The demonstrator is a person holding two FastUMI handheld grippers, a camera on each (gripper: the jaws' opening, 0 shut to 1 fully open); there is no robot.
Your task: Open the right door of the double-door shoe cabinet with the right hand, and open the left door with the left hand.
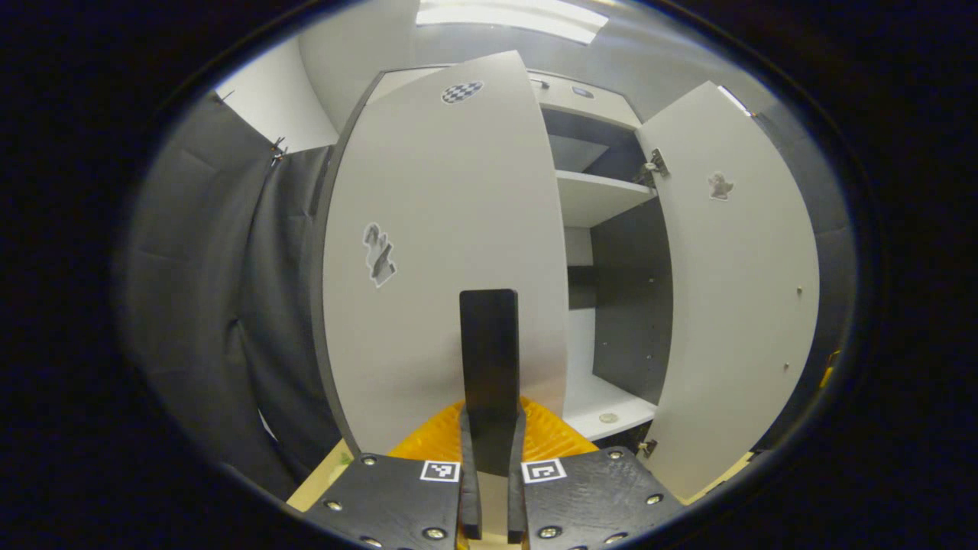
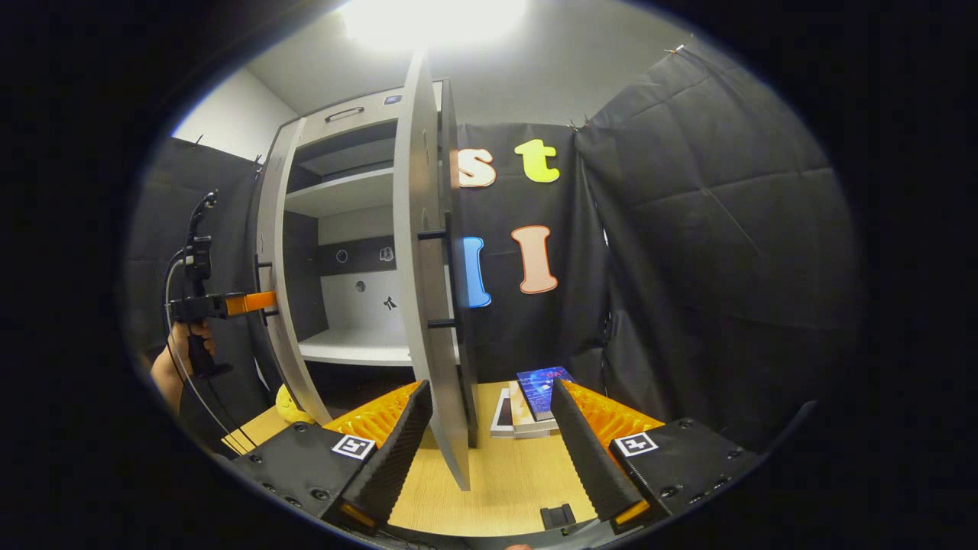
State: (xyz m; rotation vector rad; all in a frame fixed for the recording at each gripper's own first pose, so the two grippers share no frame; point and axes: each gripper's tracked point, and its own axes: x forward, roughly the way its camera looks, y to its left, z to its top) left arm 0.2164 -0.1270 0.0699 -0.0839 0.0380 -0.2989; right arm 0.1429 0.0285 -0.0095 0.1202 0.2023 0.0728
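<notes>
The grey left door (image 1: 443,252) of the shoe cabinet stands close in front of me, swung partly out. Its black upright handle (image 1: 489,344) runs between the fingers of my left gripper (image 1: 493,416), which is shut on it. The right door (image 1: 733,290) hangs wide open, baring white shelves (image 1: 600,195). In the right gripper view that right door (image 2: 424,305) is edge-on, its black handle (image 2: 451,279) on the far face. My right gripper (image 2: 490,386) is open, its fingers either side of the door's lower edge without touching. A hand holds the left gripper (image 2: 229,304) at the left door (image 2: 279,321).
A small stack of books (image 2: 535,397) lies on the wooden table (image 2: 504,473) behind the right door. A yellow object (image 2: 289,405) sits by the cabinet's foot. Black cloth wall (image 2: 703,267) closes off the right side. A small round thing (image 1: 608,418) lies on the bottom shelf.
</notes>
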